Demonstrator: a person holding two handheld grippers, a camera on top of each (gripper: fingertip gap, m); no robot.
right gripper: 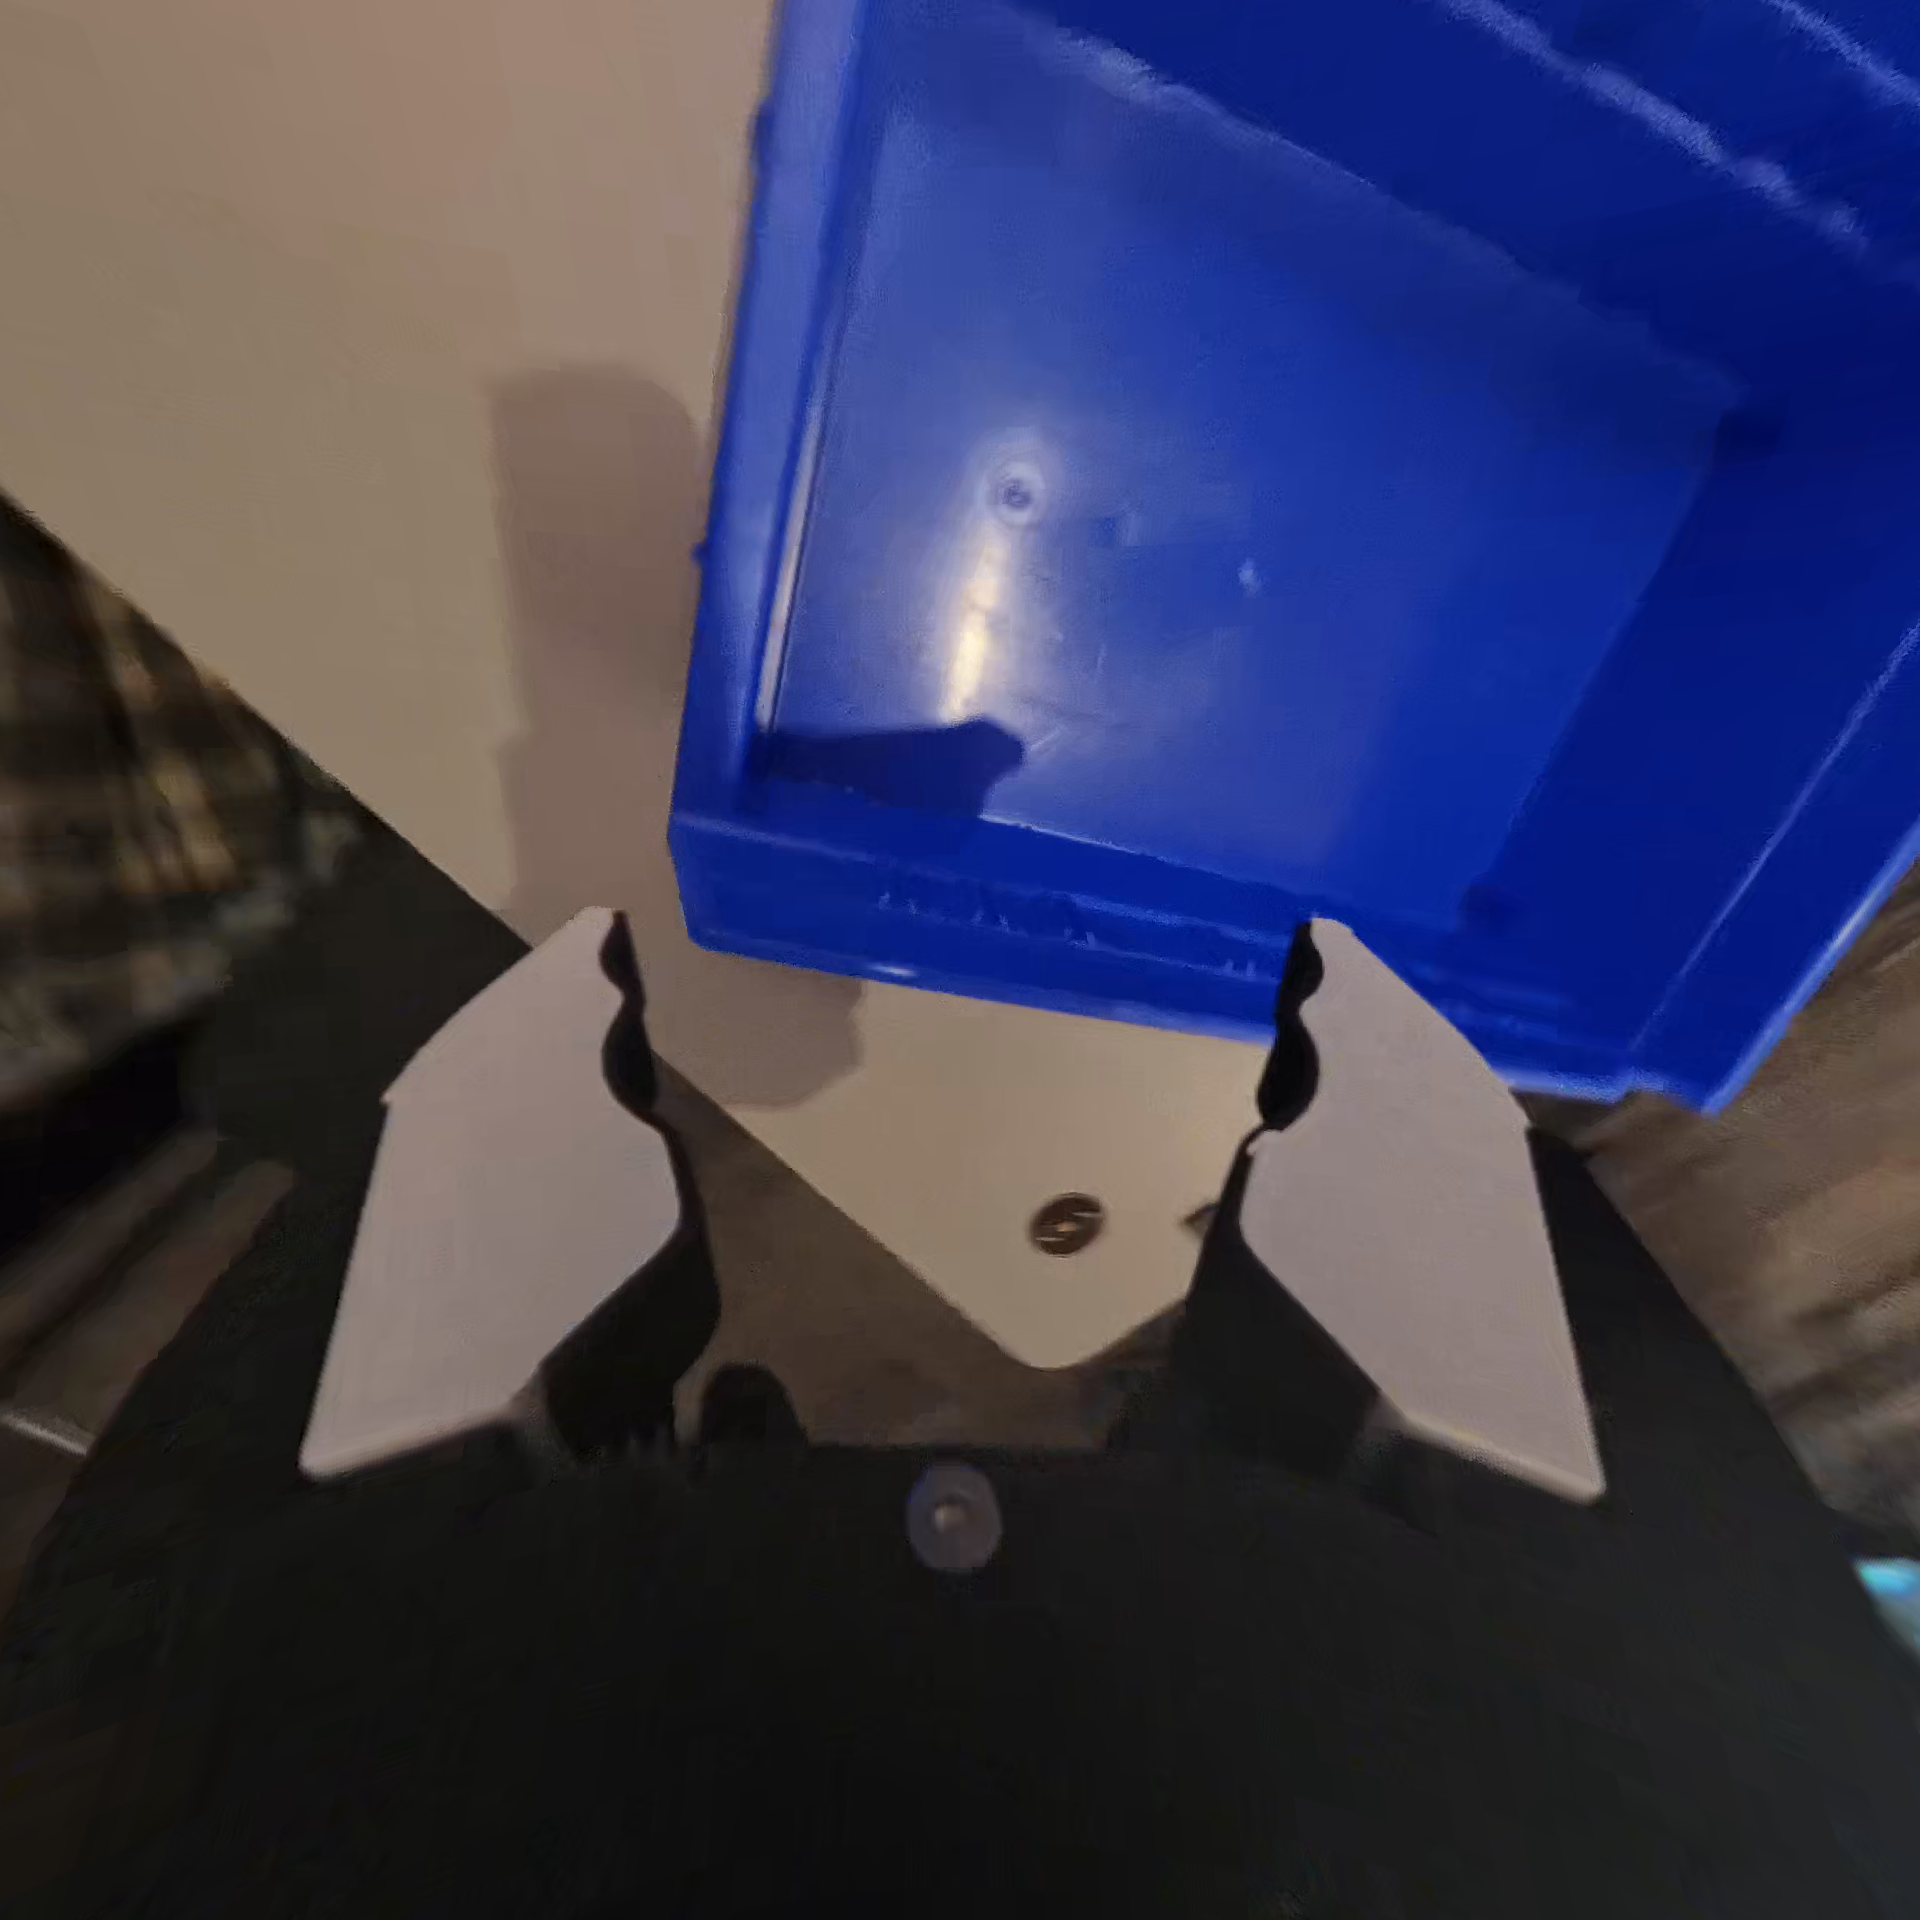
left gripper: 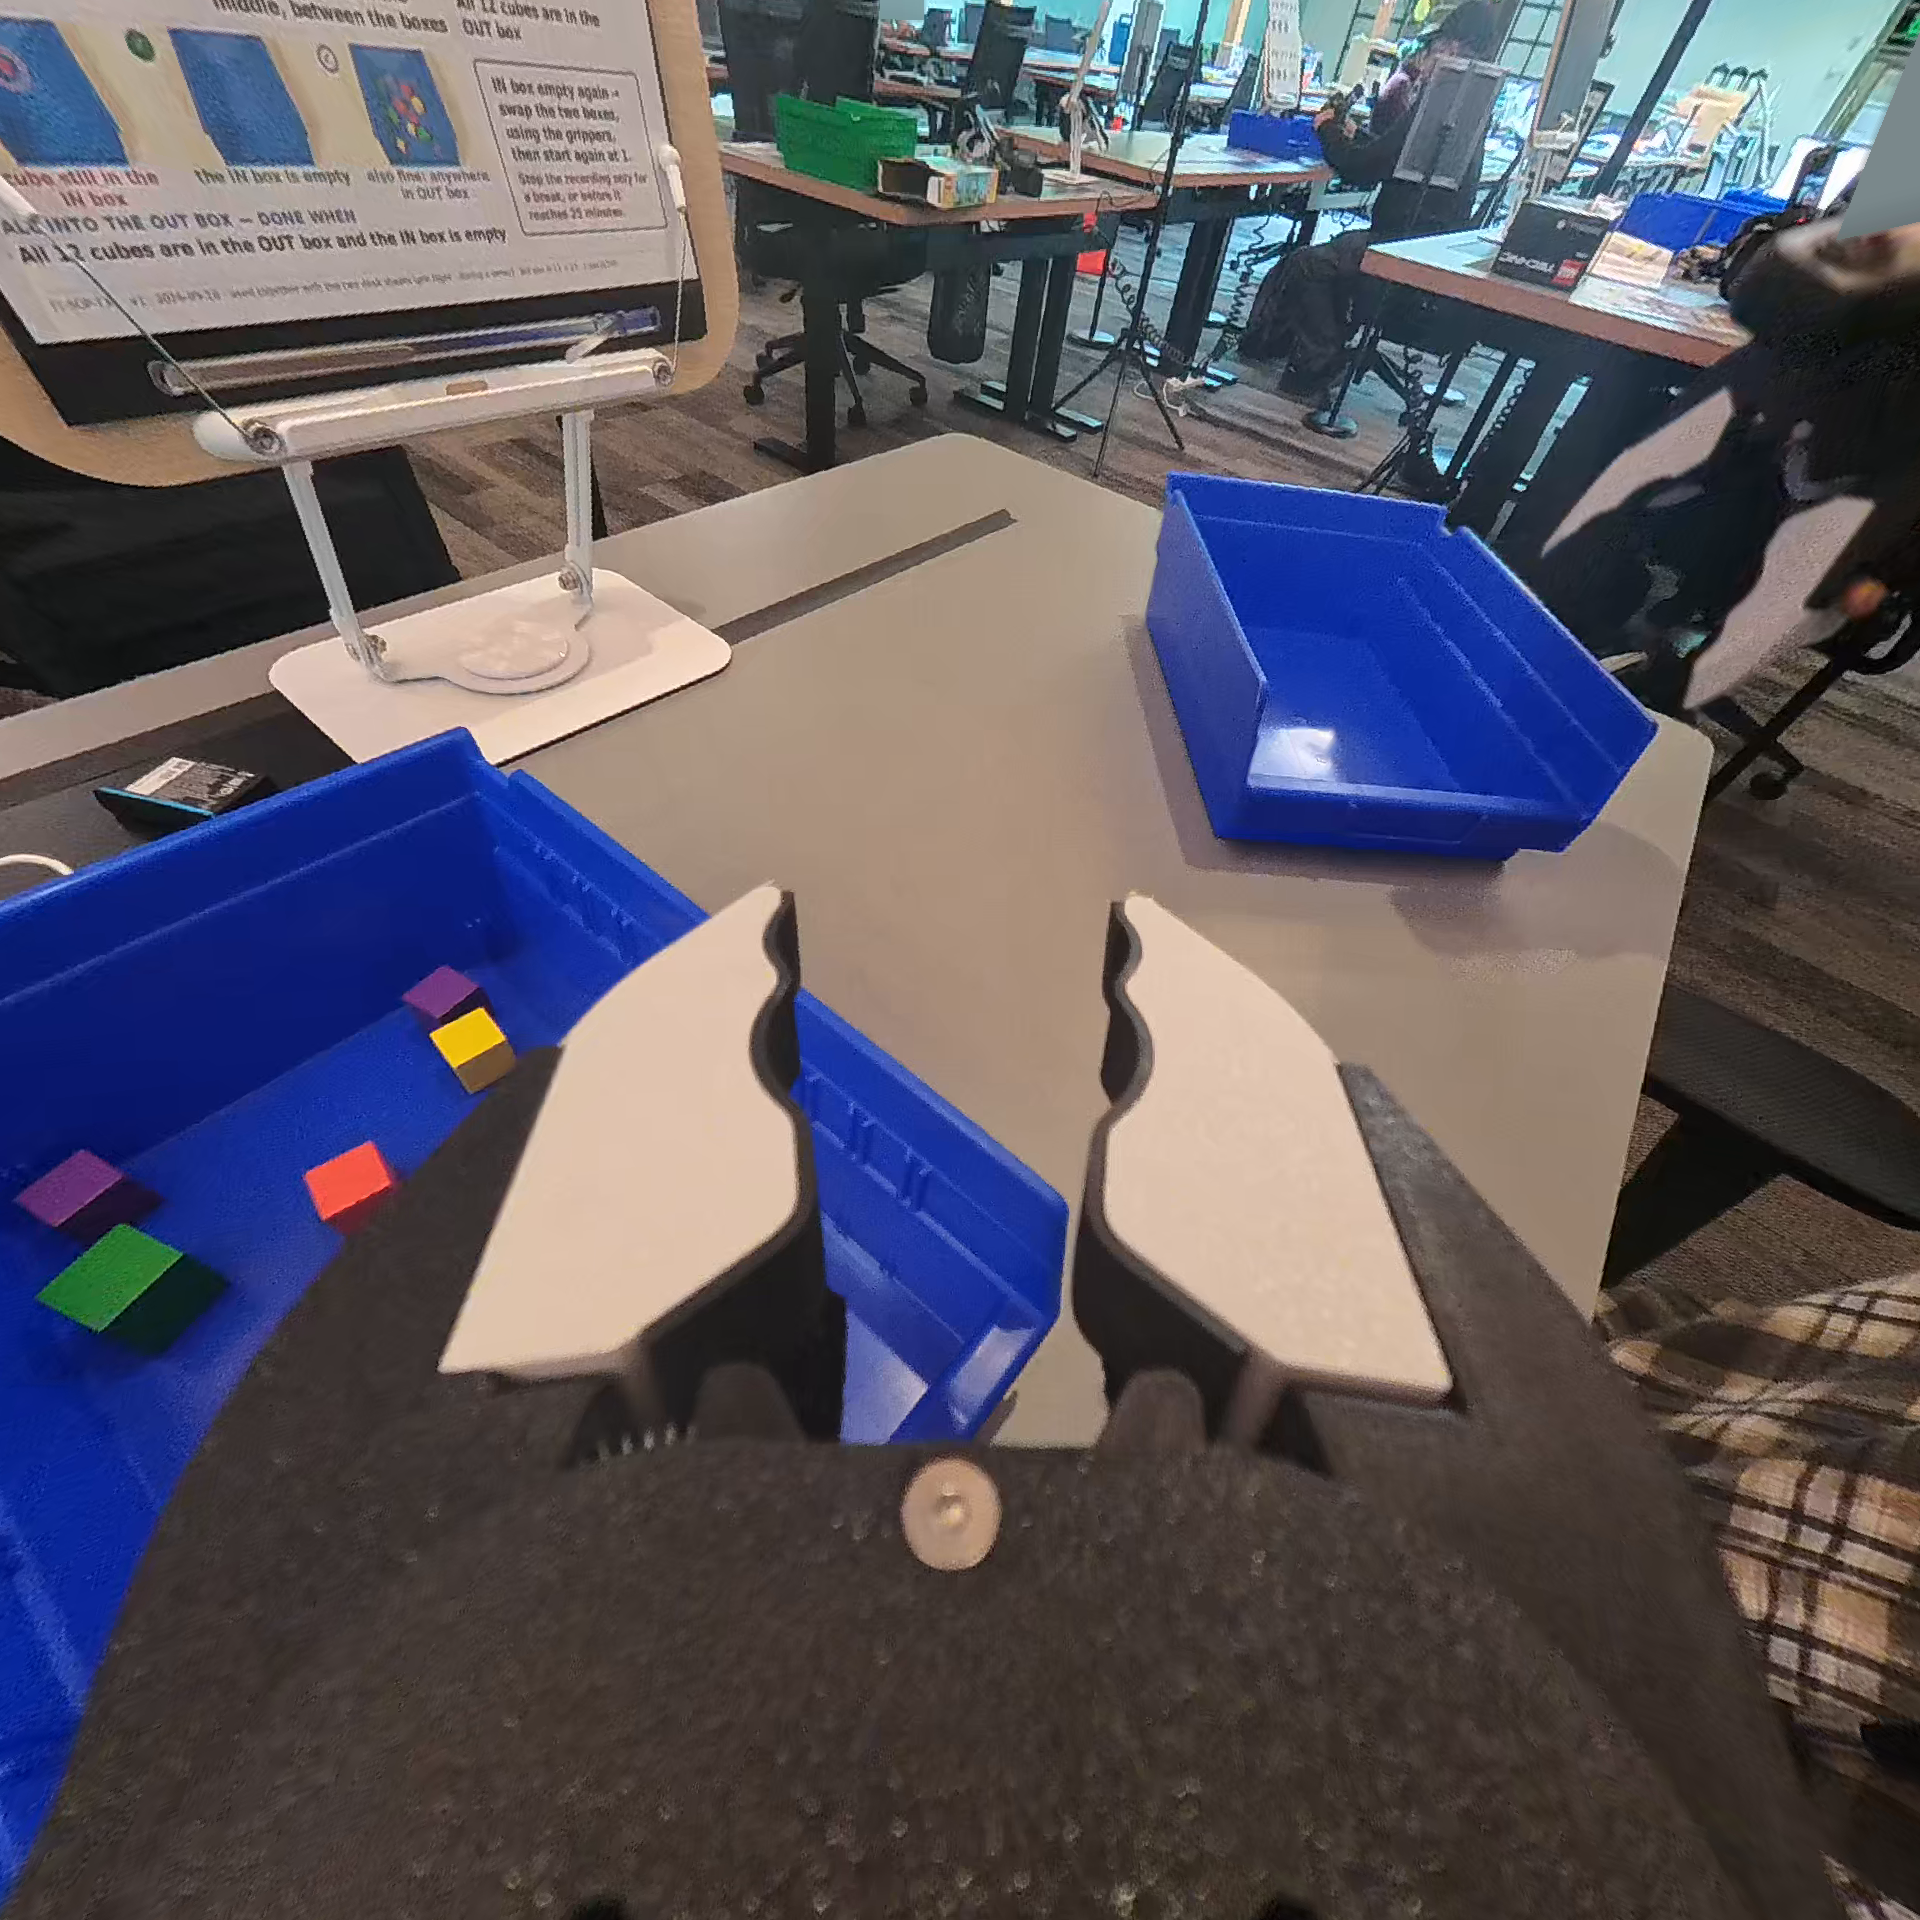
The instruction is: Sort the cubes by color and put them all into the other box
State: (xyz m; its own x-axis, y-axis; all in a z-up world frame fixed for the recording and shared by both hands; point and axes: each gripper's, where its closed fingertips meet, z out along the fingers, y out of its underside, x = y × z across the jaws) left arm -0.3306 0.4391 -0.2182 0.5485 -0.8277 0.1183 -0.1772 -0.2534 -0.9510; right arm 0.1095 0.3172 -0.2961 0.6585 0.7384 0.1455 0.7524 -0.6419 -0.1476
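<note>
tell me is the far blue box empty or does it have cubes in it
Empty. The far blue box shows only bare blue floor in both views; the cubes visible lie in the near blue box.

A blue box [left gripper: 582, 914] sits at the near left of the table [left gripper: 935, 727], open side up. 5 cubes show on its floor: 2 purple [left gripper: 445, 992] [left gripper: 78, 1190], 1 yellow [left gripper: 473, 1044] touching the farther purple one, 1 orange-red [left gripper: 350, 1179] and 1 green [left gripper: 125, 1278]. A 2nd blue box [left gripper: 1382, 665] [right gripper: 1247, 468] stands well apart at the far right, holding nothing.
</note>
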